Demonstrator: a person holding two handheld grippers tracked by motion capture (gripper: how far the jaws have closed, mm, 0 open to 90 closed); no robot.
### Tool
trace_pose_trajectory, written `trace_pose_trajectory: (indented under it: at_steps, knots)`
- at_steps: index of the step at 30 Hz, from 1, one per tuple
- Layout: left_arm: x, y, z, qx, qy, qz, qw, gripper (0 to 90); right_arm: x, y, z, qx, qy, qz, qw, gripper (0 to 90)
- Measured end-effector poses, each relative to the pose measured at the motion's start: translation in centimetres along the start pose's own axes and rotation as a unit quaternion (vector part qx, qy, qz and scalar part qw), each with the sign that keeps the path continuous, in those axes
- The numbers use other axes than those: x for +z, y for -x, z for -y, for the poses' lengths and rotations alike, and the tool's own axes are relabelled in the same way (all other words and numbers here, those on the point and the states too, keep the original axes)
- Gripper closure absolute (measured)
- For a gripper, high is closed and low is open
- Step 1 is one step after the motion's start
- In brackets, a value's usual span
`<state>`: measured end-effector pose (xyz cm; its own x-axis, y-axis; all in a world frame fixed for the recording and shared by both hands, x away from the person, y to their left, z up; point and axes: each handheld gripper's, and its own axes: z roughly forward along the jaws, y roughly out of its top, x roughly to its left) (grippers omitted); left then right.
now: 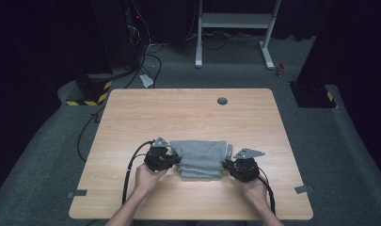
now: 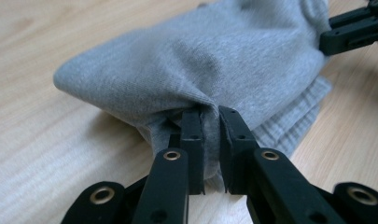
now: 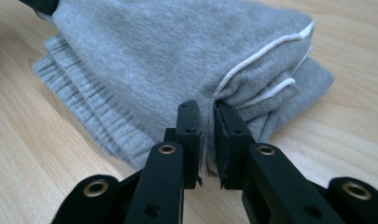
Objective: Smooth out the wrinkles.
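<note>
Two claws pinch grey garment | wooden table | dark room, grey carpet

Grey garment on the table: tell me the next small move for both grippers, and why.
Probably lower both ends to the wooden table and then open the jaws. The left gripper and the right gripper each pinch one end of the folded grey garment, with fabric bunched between the pads. In the high view the bundle already looks compact and lies close to the tabletop.
</note>
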<state>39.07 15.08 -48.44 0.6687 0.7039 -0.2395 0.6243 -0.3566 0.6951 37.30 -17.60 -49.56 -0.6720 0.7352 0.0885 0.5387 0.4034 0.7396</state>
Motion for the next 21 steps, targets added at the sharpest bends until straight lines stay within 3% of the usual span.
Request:
trace_pose_trajectory:
  at_steps: [6, 11, 16, 21]
  knots:
    - [0.6, 0.0, 0.3, -0.003, -0.008, -0.004, 1.0, 80.2, 0.7, 0.1, 0.3, -0.004, -0.013, 0.007, 0.9999, 80.2]
    - [1.2, 0.1, -0.1, 0.005, -0.014, -0.021, 0.9997, 79.8, 1.4, 0.6, 0.1, -0.001, -0.017, 0.021, 0.9996, 80.2]
    - [2.3, 0.0, -0.4, -0.003, 0.012, -0.034, 0.9993, 79.9, 2.1, 1.7, -0.7, -0.004, -0.021, 0.047, 0.9987, 80.2]
    - [2.8, -0.3, -0.8, -0.021, 0.026, -0.042, 0.9986, 77.3, 2.6, 2.6, -1.2, 0.009, -0.019, 0.056, 0.9982, 80.0]
